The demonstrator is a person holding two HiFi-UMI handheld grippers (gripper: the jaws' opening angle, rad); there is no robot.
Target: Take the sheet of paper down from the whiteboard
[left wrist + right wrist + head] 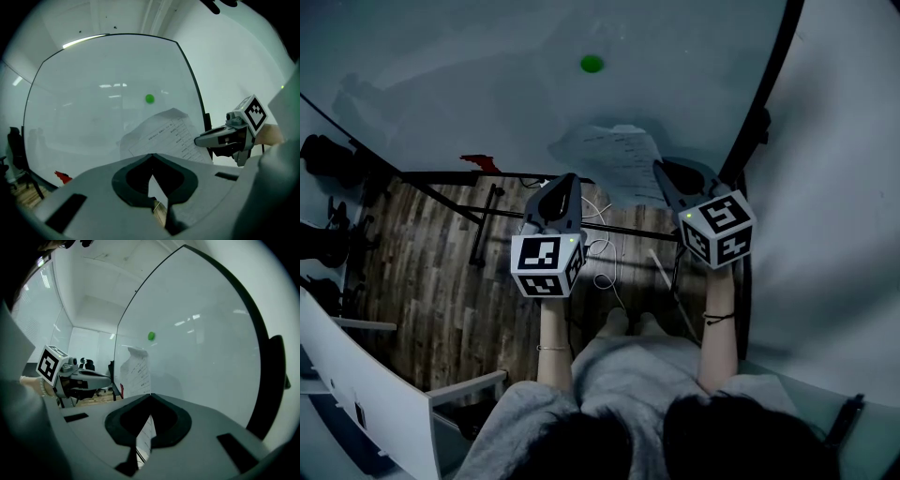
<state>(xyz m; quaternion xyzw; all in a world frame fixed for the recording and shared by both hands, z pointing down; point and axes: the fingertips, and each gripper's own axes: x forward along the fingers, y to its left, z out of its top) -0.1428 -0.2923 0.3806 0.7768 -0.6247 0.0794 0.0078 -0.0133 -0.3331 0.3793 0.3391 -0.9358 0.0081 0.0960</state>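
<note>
Paper: we hold it crumpled near the whiteboard's lower edge, below the magnet.
Left tool: clenched on the paper's left edge.
Right tool: clenched on its right edge.

green magnet: top centre | wooden floor: left middle | black chairs: far left | white cables: centre
</note>
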